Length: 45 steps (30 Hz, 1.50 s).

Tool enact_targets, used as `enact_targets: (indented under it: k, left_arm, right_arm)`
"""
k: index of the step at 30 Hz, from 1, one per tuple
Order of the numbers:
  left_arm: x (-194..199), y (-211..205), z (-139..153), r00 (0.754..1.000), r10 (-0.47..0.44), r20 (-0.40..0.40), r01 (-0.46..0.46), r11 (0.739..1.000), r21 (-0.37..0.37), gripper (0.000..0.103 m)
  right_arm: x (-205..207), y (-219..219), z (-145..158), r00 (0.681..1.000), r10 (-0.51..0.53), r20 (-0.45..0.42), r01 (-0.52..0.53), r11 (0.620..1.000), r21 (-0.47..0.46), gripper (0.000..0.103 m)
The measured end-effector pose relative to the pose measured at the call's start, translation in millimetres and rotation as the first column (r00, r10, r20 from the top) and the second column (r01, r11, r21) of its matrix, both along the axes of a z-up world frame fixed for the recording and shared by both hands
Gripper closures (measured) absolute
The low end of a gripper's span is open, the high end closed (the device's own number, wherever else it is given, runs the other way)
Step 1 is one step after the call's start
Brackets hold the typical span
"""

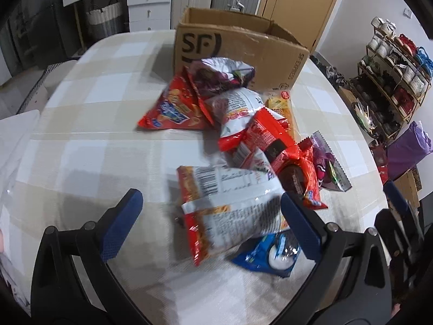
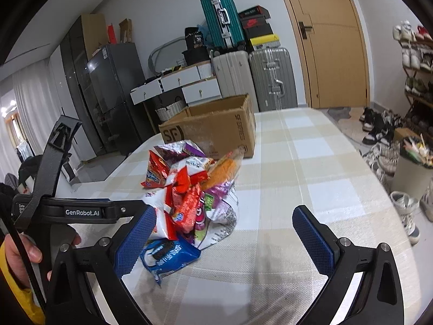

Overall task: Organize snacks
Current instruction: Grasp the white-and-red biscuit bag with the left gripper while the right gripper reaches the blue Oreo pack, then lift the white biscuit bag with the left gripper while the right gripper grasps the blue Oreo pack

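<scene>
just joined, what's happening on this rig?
A person holds a gripper in each hand over a checked table with a pile of snack packets. The left gripper is open around a red-and-white packet. The right gripper is open and empty beside a blue cookie pack. The open cardboard box stands behind the pile.
</scene>
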<state>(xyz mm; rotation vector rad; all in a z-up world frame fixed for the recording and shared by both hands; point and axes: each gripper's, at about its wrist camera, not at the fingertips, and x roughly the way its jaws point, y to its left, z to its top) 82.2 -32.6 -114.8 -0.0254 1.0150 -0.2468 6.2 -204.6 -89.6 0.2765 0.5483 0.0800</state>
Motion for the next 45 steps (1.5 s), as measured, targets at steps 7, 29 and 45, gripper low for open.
enact_targets:
  k: [7, 29, 45]
  left_arm:
    - [20, -13, -23, 0.998, -0.025, -0.060, 0.022, 0.998, -0.052, 0.016]
    - [-4, 73, 3, 0.999, 0.034, -0.018, -0.037, 0.980, -0.195, 0.036]
    - [-30, 123, 9, 0.996, 0.074, 0.052, -0.063, 0.980, -0.188, 0.036]
  right_arm:
    - [12, -11, -19, 0.999, 0.002, -0.045, 0.000, 0.998, 0.059, 0.000]
    - [24, 23, -22, 0.975, 0.156, -0.161, -0.134, 0.981, 0.140, 0.000]
    - [51, 97, -45, 0.919, 0.157, -0.363, -0.135, 0.987, 0.086, 0.015]
